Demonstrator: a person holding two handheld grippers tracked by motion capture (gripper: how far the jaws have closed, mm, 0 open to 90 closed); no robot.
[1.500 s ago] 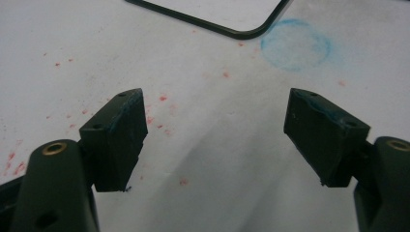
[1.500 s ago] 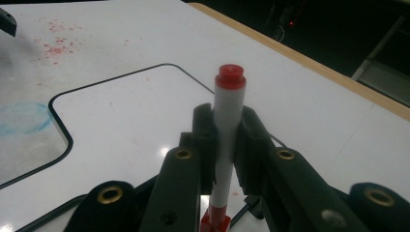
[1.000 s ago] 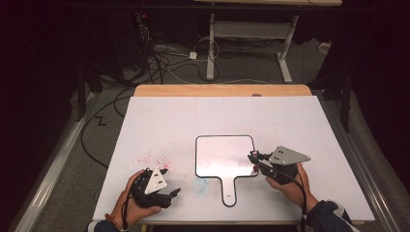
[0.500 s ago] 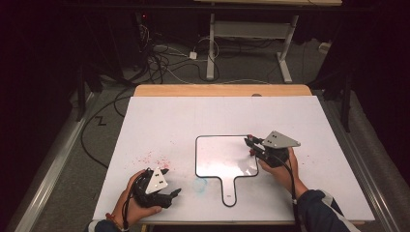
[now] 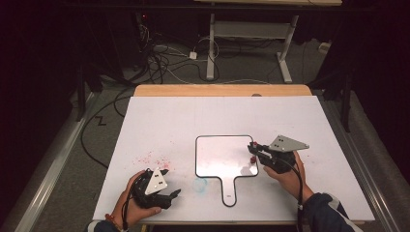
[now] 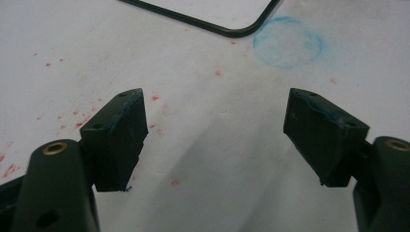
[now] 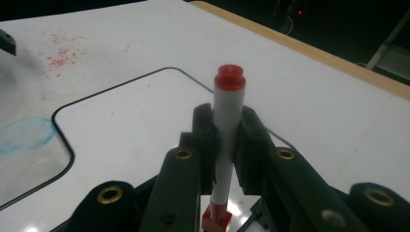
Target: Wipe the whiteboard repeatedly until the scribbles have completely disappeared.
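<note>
A white table (image 5: 217,116) with a wooden far edge carries a black-rimmed whiteboard (image 5: 225,154), handle toward the person. Left of the whiteboard lie red specks (image 5: 154,158); just off its near-left corner, a blue smudge (image 5: 199,184).

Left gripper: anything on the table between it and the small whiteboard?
No objects. In the left gripper view, bare table with red specks and a blue smudge lies before the whiteboard; left gripper open.

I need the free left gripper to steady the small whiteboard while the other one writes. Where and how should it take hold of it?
Grip the whiteboard's handle, which juts toward the person past the board's near edge. It is narrow enough for the open left gripper, which lies just left of it. Come in level from that side, one of the fingers on each long edge.
</note>
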